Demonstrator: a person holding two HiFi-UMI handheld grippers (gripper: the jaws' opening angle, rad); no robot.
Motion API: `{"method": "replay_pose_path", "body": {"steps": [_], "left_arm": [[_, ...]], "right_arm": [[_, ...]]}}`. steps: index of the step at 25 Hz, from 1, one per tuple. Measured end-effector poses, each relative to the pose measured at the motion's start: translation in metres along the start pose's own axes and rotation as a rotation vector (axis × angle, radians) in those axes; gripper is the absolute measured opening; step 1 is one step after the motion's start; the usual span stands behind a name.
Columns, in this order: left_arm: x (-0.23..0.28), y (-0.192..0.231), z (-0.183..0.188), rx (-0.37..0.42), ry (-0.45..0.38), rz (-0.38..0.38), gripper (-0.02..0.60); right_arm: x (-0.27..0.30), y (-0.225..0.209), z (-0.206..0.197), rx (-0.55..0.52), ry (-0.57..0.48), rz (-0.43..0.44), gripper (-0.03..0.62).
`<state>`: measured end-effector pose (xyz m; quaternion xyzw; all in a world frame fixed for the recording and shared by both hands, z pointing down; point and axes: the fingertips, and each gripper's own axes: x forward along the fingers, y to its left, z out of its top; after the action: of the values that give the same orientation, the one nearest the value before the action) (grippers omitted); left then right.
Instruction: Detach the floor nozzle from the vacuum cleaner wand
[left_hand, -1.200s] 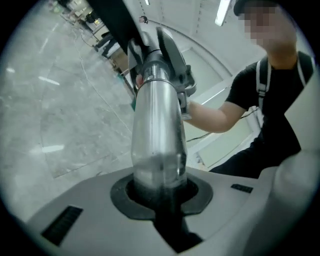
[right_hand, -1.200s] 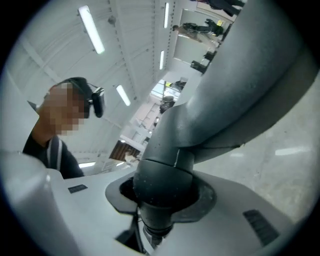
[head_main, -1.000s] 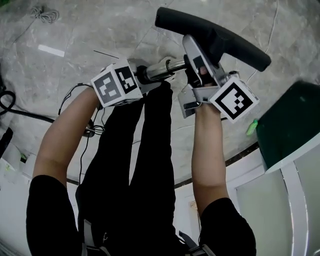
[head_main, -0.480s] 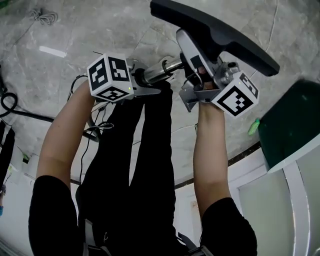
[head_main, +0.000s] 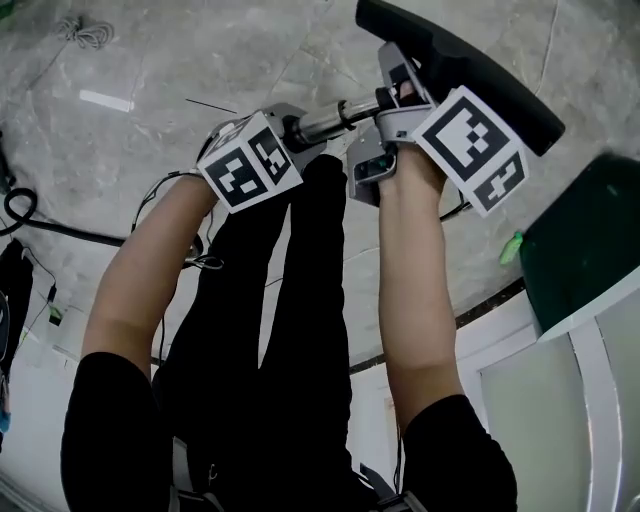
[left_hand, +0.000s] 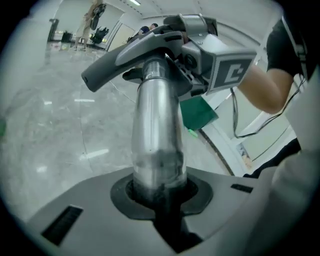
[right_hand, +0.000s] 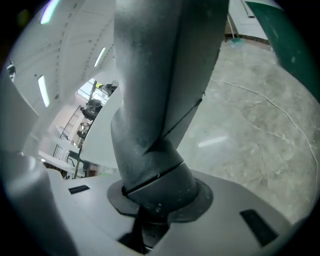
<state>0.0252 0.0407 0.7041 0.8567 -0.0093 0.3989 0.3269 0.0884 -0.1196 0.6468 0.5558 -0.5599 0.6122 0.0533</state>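
Observation:
The dark floor nozzle (head_main: 470, 80) hangs above the floor at the top right of the head view, joined to the chrome wand (head_main: 330, 118). My left gripper (head_main: 295, 132) is shut on the wand, and the chrome tube (left_hand: 157, 125) runs out of its jaws towards the nozzle (left_hand: 130, 52). My right gripper (head_main: 400, 100) is shut on the nozzle's grey neck (right_hand: 155, 125), which fills the right gripper view. Seen from the left gripper view, the right gripper (left_hand: 220, 65) sits right behind the nozzle. The joint between wand and neck is hidden by the right gripper.
Grey marble floor (head_main: 150, 60) lies below. A dark green bin (head_main: 590, 240) and a white frame (head_main: 560, 340) stand at the right. Black cables (head_main: 40, 225) run along the left. The person's black-clad legs (head_main: 270, 330) stand between the arms.
Both grippers, with wand and nozzle, have shifted towards the upper right of the head view. The right gripper has turned, so its marker cube faces the camera more.

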Motion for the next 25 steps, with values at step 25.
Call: {"method": "replay_pose_path", "body": {"steps": [25], "left_arm": [[0.01,-0.008,0.018,0.105,0.111,-0.389,0.061]], "right_arm": [[-0.027,0.035,0.035,-0.239,-0.133,0.621,0.114]]}}
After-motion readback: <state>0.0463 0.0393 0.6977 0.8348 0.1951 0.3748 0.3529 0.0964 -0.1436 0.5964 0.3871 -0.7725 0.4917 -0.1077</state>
